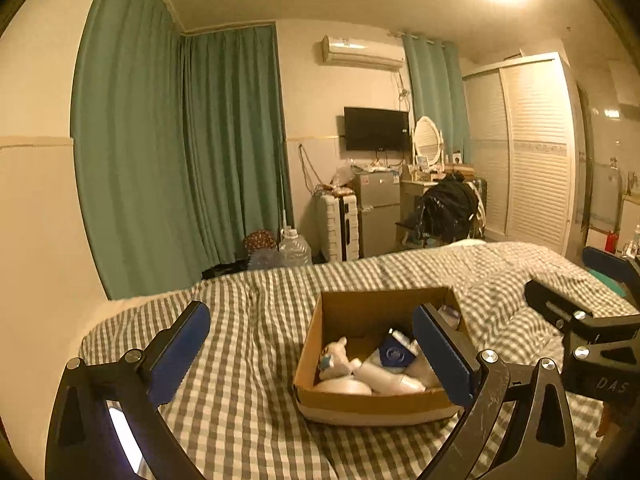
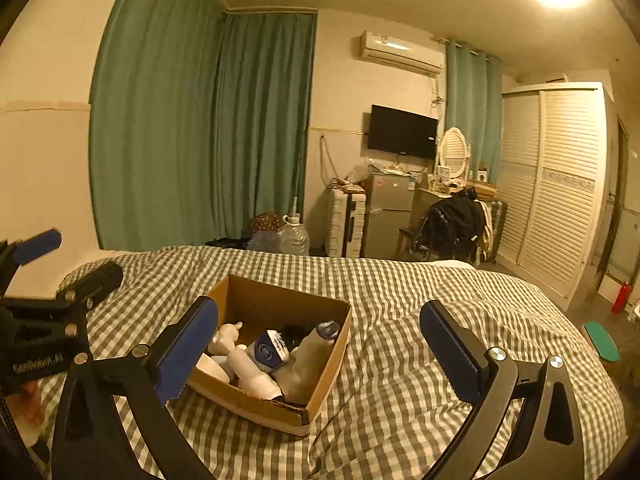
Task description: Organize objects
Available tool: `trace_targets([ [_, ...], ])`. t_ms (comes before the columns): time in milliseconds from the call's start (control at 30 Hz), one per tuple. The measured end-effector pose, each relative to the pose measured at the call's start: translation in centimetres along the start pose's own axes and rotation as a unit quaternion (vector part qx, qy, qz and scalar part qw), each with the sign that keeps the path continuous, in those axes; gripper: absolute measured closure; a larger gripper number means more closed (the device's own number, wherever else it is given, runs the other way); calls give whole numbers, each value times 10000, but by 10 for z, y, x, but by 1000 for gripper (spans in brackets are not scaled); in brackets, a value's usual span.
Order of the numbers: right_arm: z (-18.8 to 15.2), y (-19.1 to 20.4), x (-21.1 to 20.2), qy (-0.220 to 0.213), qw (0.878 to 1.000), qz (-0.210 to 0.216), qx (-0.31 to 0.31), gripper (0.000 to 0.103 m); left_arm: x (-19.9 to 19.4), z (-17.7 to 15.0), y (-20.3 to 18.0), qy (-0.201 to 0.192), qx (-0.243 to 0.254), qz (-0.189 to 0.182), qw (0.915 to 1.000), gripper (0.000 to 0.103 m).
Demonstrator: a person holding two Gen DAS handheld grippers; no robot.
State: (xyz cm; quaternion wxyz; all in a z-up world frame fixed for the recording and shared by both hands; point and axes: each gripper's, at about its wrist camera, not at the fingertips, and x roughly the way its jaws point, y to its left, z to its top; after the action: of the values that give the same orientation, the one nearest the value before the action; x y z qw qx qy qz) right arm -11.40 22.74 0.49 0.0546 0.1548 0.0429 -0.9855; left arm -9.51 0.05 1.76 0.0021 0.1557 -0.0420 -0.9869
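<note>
An open cardboard box (image 1: 344, 400) sits on the checked bed; it also shows in the right wrist view (image 2: 320, 384). Inside lie a white bottle (image 1: 390, 380), a small blue-and-white carton (image 1: 394, 356), a white plush toy (image 1: 334, 356) and a tall beige bottle (image 2: 310, 360). My left gripper (image 1: 316, 344) is open and empty, held above the bed with its right finger over the box's right side. My right gripper (image 2: 320, 344) is open and empty above the box's right edge. Each gripper shows at the edge of the other's view.
The grey-and-white checked duvet (image 1: 240, 400) covers the bed. Beyond the bed's far edge stand water jugs (image 1: 294, 248), a white suitcase (image 1: 338, 226), a small fridge (image 1: 378, 208), a chair with dark clothes (image 1: 450, 208) and a louvred wardrobe (image 1: 532, 152). Green curtains hang on the left.
</note>
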Motion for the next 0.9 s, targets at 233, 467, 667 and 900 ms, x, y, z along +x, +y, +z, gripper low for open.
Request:
trace_targets([
  [233,-36,-6,4,-75,9984,-448,343,1,6,-29,-3,230,-49,9,9997,0],
  [467,-43,-10,7,33,9967,-718,365,1,6,-34,-3,270,-54,64,9996,0],
  [667,-42,-9,1,-35,9970,-712,299,1,8,-36,-4,361,20,109,9993,0],
  [900,-42,-9,4,27,9970,-708,317,1,11,-37,-1,440,-26,140,9989,0],
])
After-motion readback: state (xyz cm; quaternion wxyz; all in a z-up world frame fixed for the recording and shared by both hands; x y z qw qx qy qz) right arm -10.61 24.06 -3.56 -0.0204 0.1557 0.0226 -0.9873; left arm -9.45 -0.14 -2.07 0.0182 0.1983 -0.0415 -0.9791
